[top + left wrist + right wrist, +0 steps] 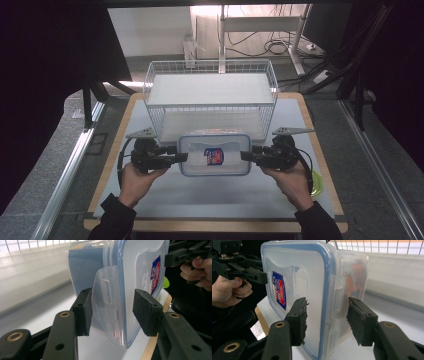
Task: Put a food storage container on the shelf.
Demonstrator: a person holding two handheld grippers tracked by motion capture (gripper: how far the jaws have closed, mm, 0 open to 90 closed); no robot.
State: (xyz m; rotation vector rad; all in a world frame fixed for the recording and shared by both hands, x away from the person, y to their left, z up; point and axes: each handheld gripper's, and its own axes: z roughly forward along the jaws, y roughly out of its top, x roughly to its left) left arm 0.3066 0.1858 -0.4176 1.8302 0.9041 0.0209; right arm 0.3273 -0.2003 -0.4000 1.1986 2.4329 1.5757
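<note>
the clear plastic box (215, 155) with a blue-rimmed lid and a red and blue sticker on top is sitting between the two grippers near the front middle of the worktop (210, 197), just in front of the white wire basket (210, 95). something orange is showing through its wall in the right gripper view. the left gripper (176, 157) is meeting the box at its left short end and the right gripper (247, 156) at its right short end, each held level in a person's hand and pointing inward. in the left gripper view the jaws are standing part open astride the end of the box (117, 292), one over the lid and one under the base, with the clear latch flap between them; the right-hand pad is looking close to the lid, and whether the pads are pressing i cannot tell. in the right gripper view the jaws are straddling the other end (317, 297) likewise, and contact there is just as unclear. a yellow-green object (316, 182) is lying on the worktop beside the right hand (289, 176). the left hand (135, 179) is gripping its tool from below.
</note>
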